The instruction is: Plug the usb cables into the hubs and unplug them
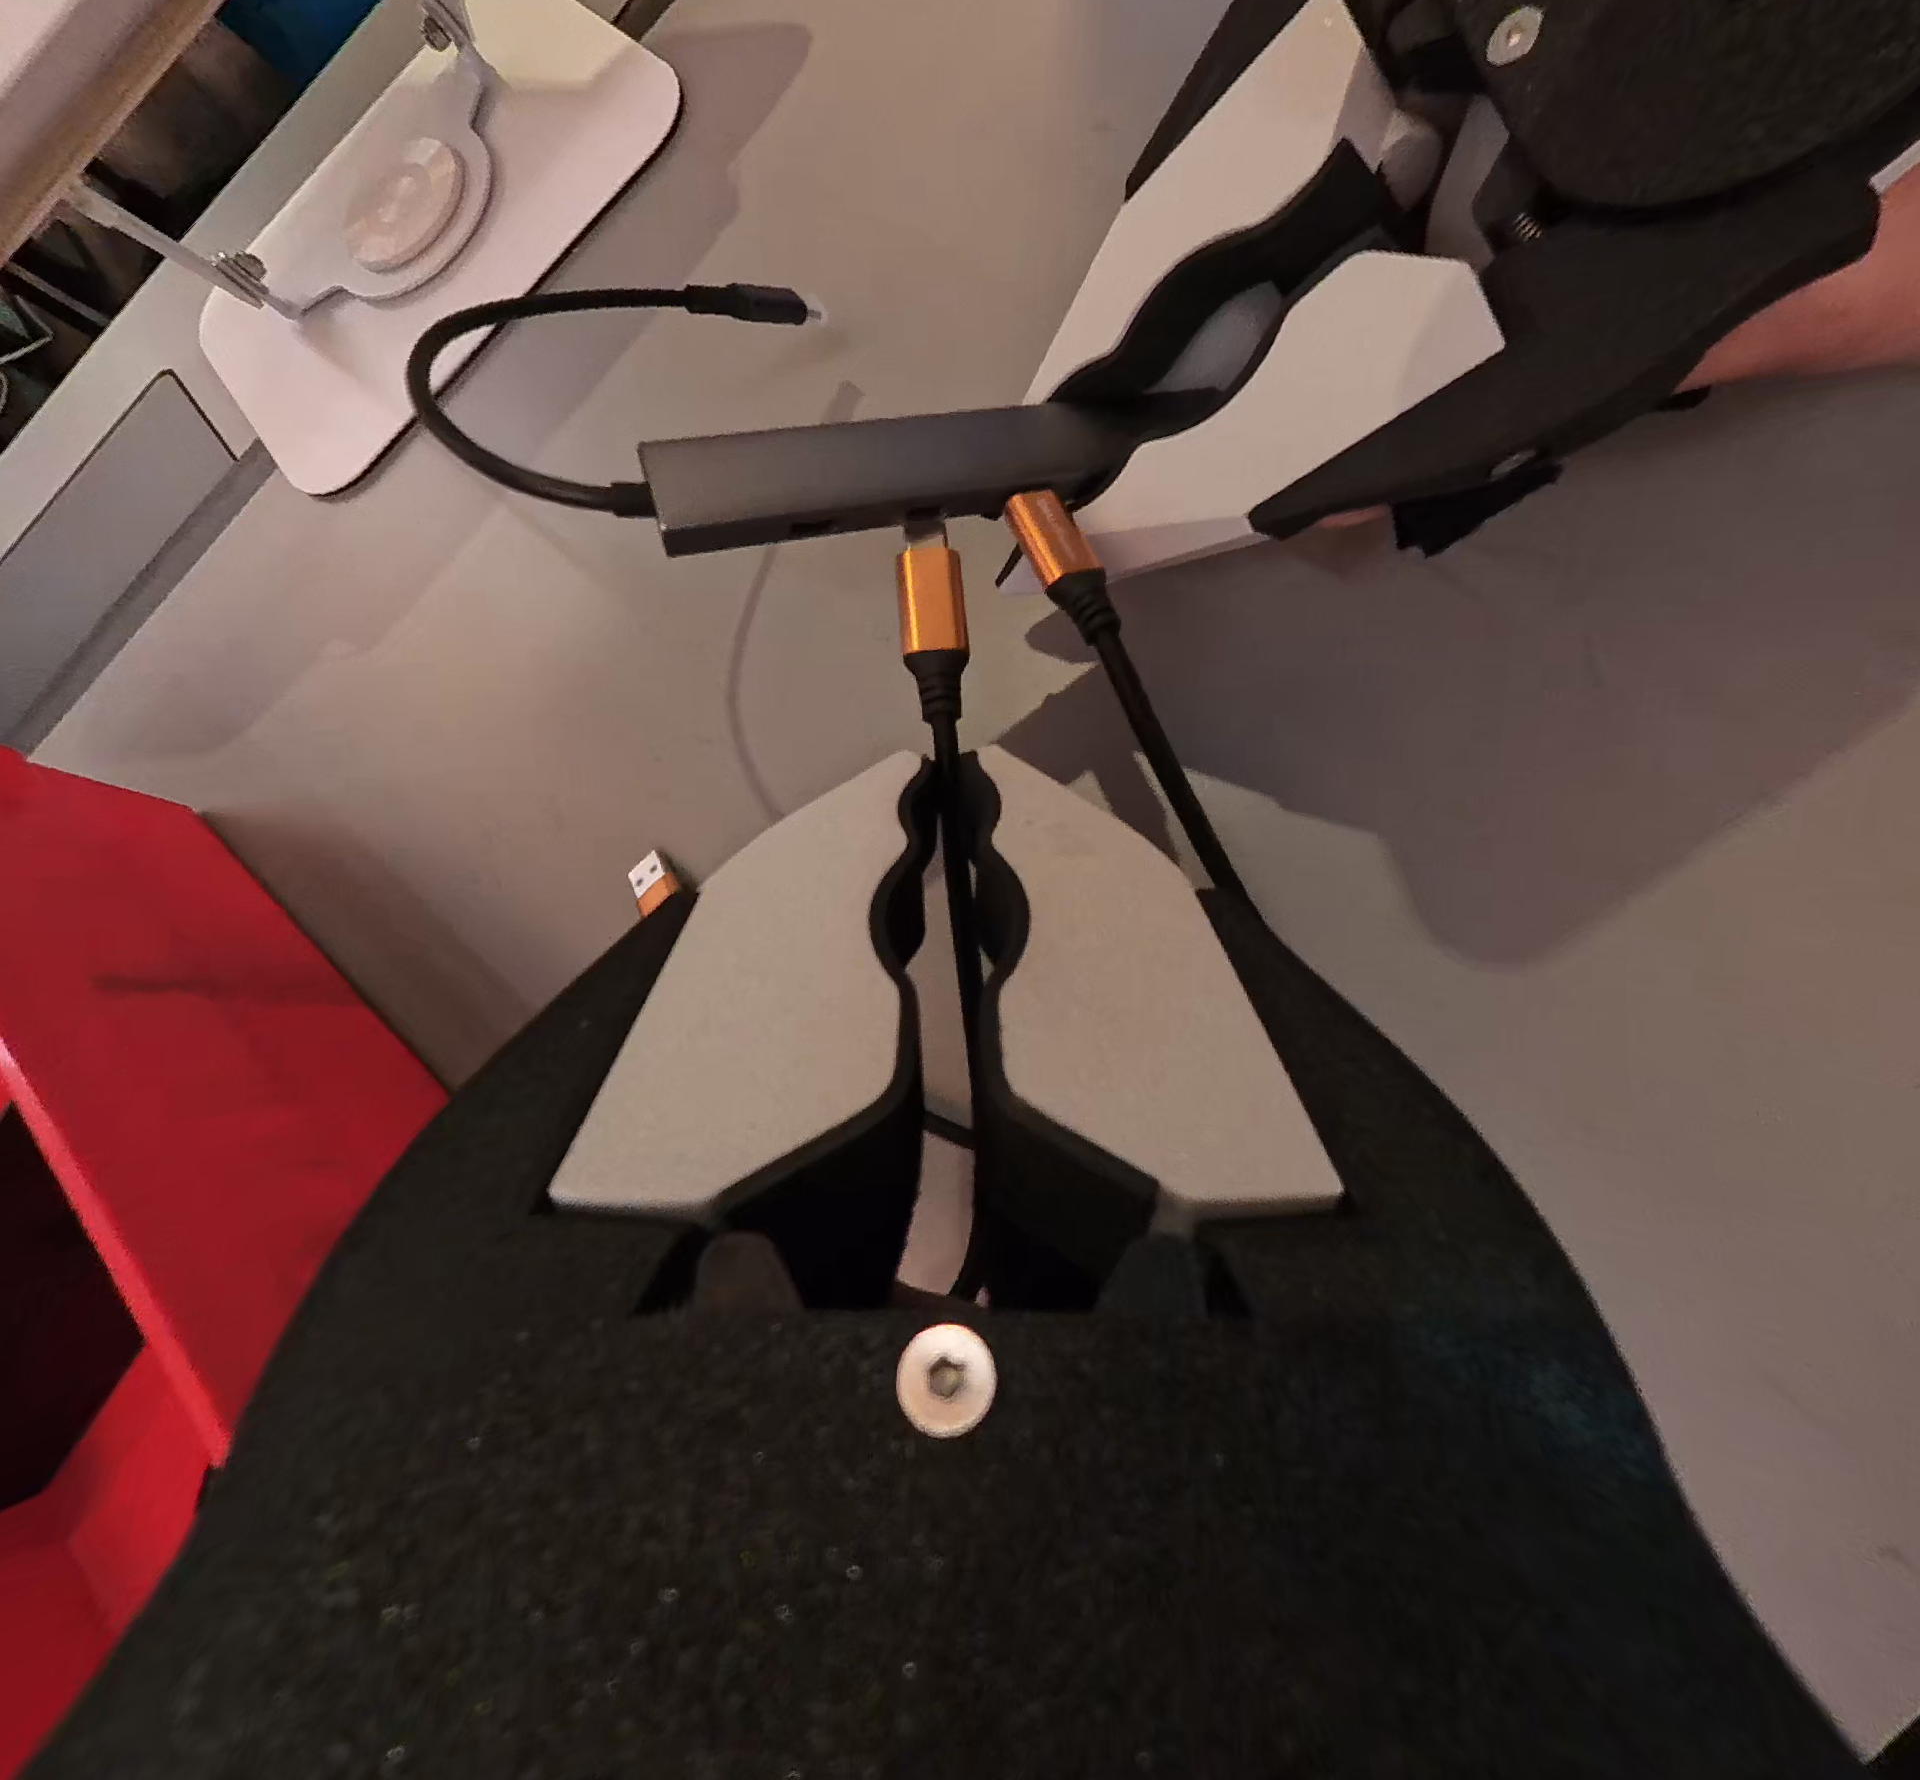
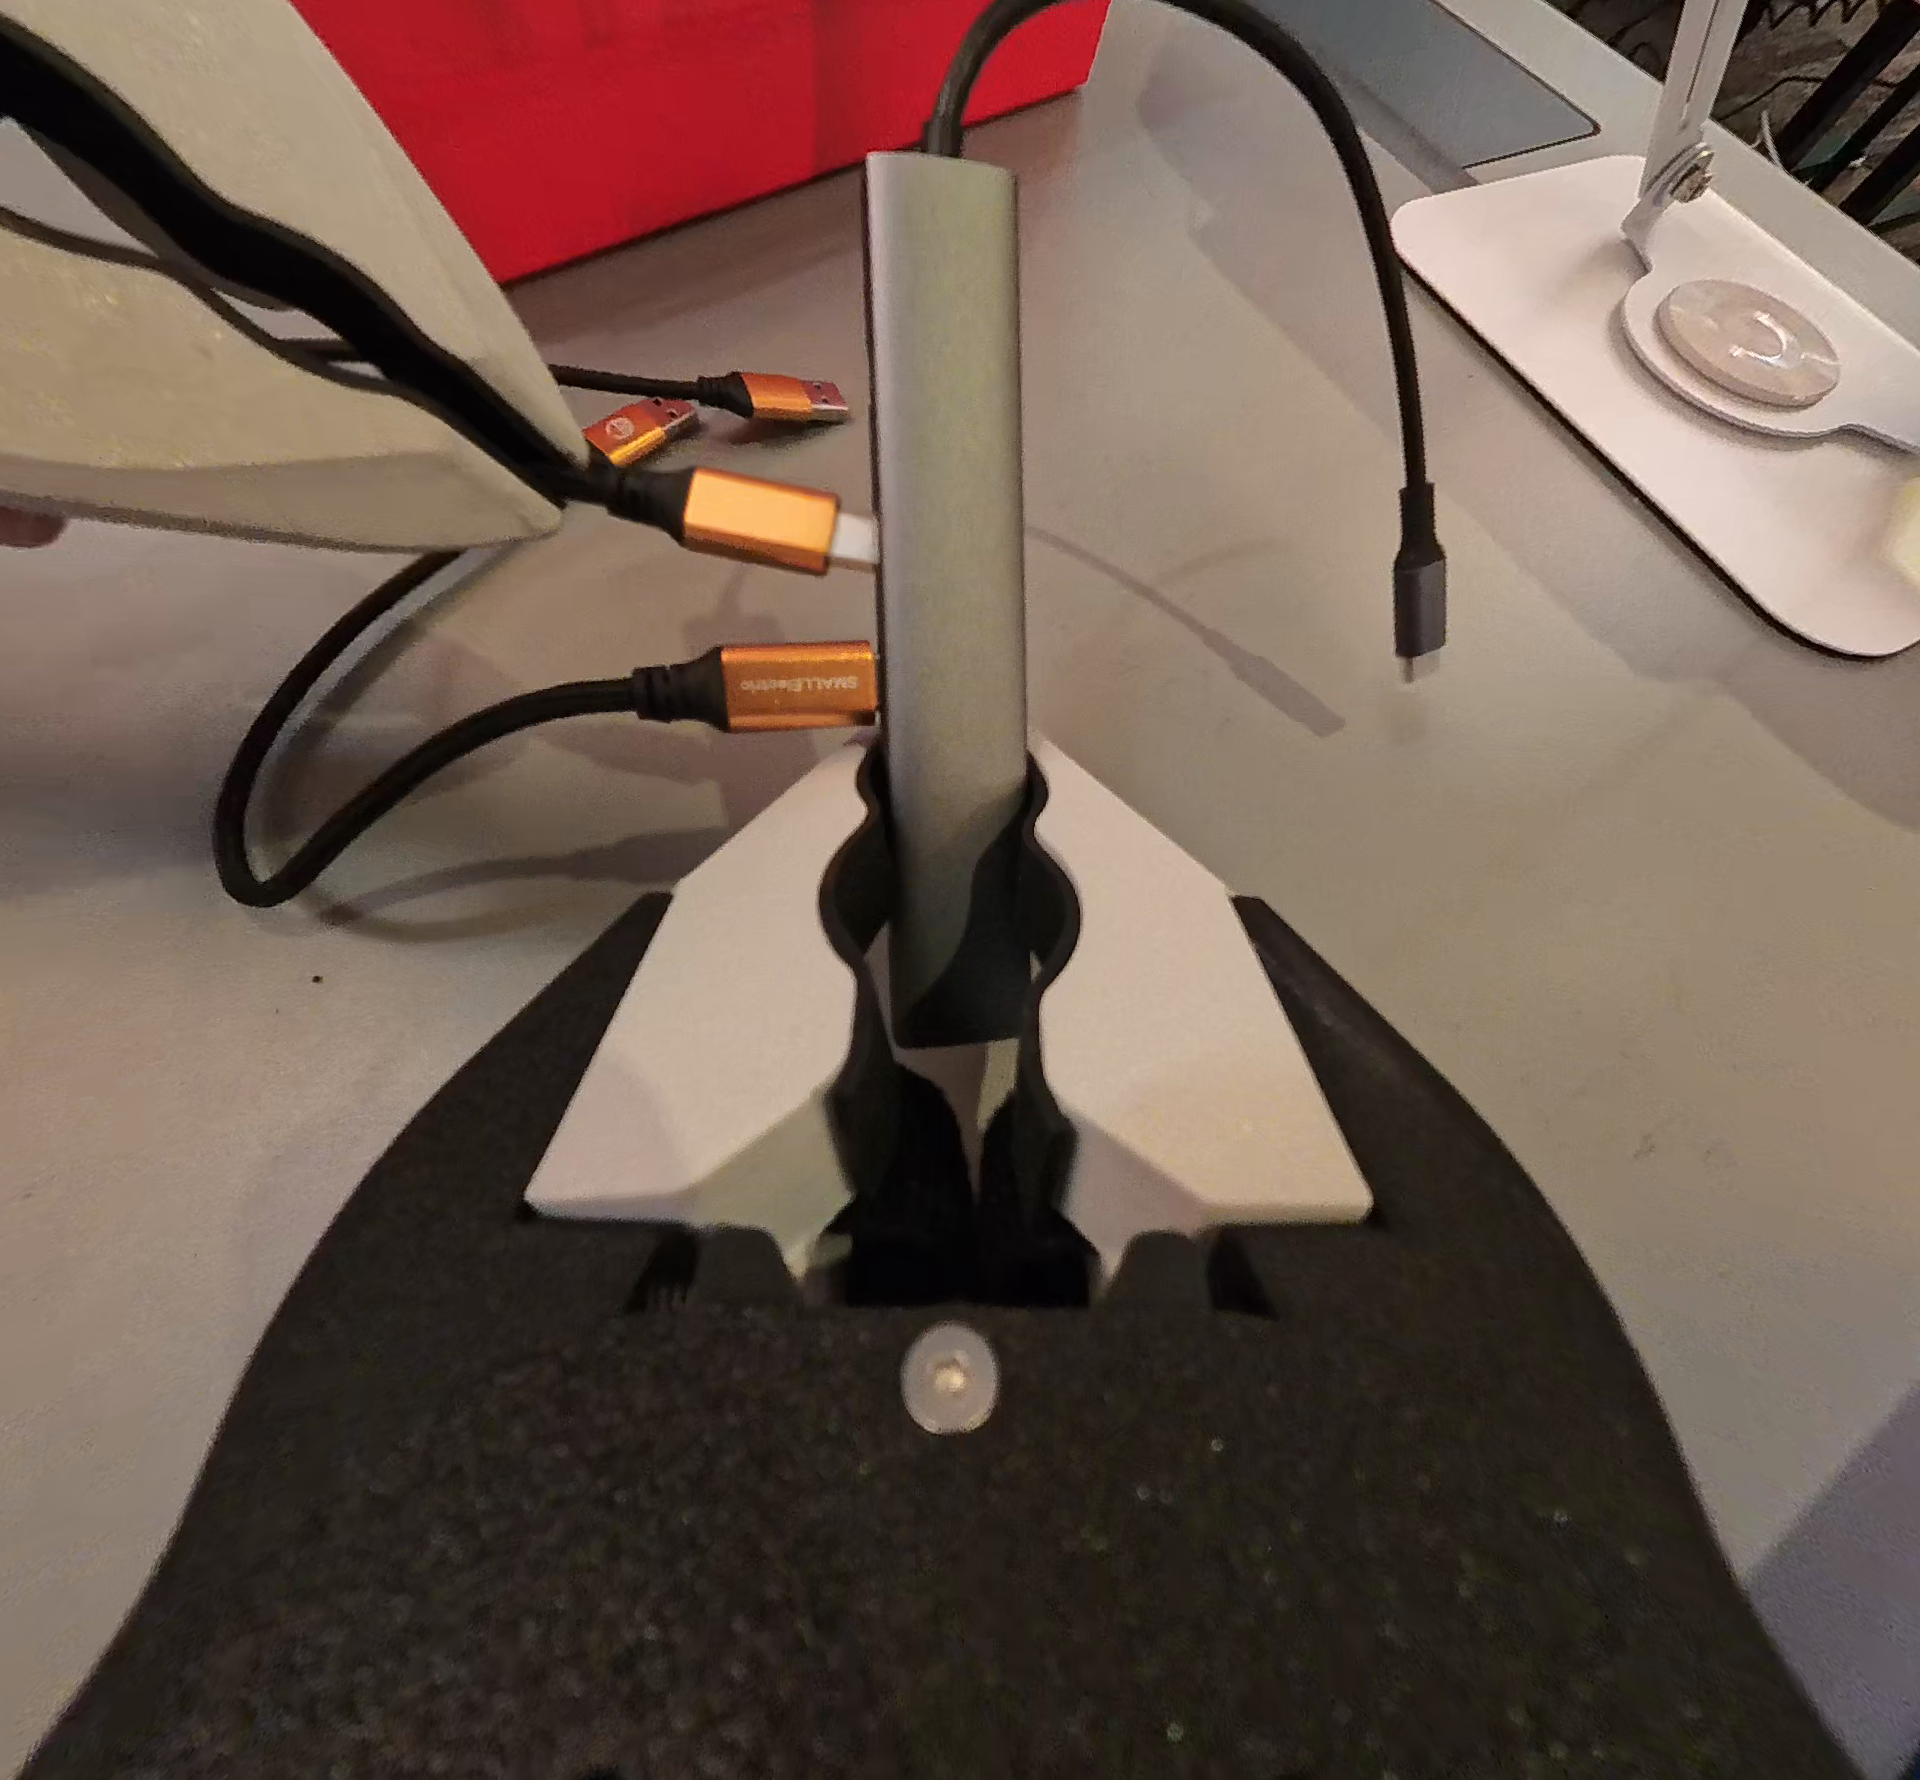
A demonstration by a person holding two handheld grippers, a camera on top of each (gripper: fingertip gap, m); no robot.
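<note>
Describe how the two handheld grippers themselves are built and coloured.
Both match: the left gripper and right gripper each have a speckled matte-black body with one silver hex screw, and two pale grey wedge-shaped fingers lined with wavy black rubber pads. No sleeve shows.

Grey hub (image 2: pixel 940 483) raised; two orange-ended cables (image 2: pixel 795 686) at its ports.

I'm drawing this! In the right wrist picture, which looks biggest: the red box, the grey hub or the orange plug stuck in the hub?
1. red box, though cut off by the picture's edge
2. grey hub
3. orange plug
</note>
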